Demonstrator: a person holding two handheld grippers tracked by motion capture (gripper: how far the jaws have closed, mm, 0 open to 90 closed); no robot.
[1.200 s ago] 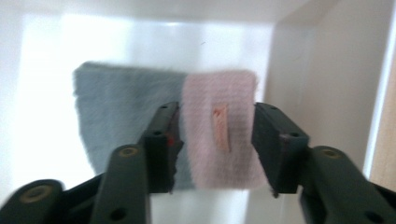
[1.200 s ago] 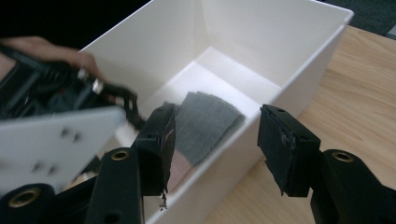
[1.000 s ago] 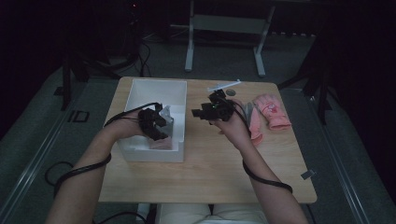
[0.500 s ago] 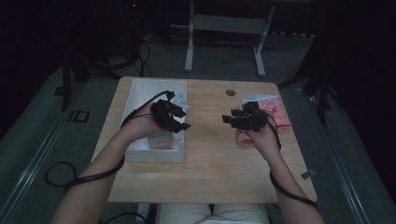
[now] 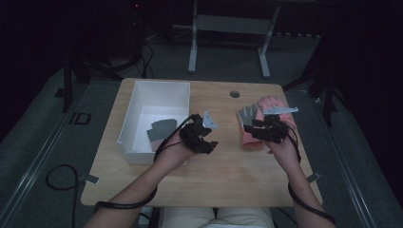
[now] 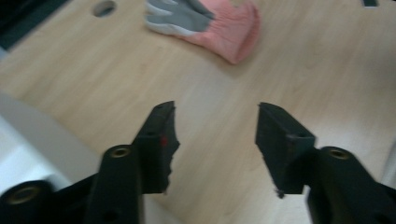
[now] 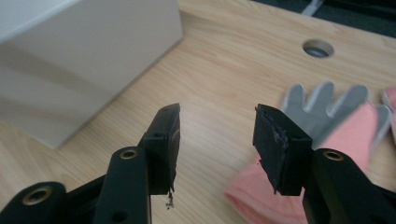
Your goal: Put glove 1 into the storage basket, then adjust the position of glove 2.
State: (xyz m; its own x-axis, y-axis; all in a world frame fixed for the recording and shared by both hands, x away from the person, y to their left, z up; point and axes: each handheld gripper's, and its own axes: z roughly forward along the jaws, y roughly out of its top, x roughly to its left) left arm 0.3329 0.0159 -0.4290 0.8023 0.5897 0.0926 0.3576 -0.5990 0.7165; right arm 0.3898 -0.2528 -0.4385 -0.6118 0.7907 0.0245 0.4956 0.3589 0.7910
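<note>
A pink glove with a grey palm (image 5: 252,141) lies on the wooden table (image 5: 223,171), right of centre, and a second pink glove (image 5: 271,101) lies behind it. My right gripper (image 5: 249,129) hovers over the nearer glove (image 7: 336,126); its jaws are open, have just been closing a little, and hold nothing. My left gripper (image 5: 213,142) hangs over bare wood just right of the white box (image 5: 138,95), pointing toward the glove (image 6: 210,23). Its jaws have just been opening and are empty. A dark grey glove (image 5: 161,129) lies inside the box.
A round cable hole (image 5: 234,94) sits near the table's far edge. The box wall (image 7: 84,56) stands close on the left of the right gripper view. Cables trail from both grippers along the forearms. A metal stand (image 5: 192,42) is on the floor beyond the table.
My left gripper has come out of the box and moved right over the table, leaving a glove inside. My right gripper has moved right and down over the pink glove.
</note>
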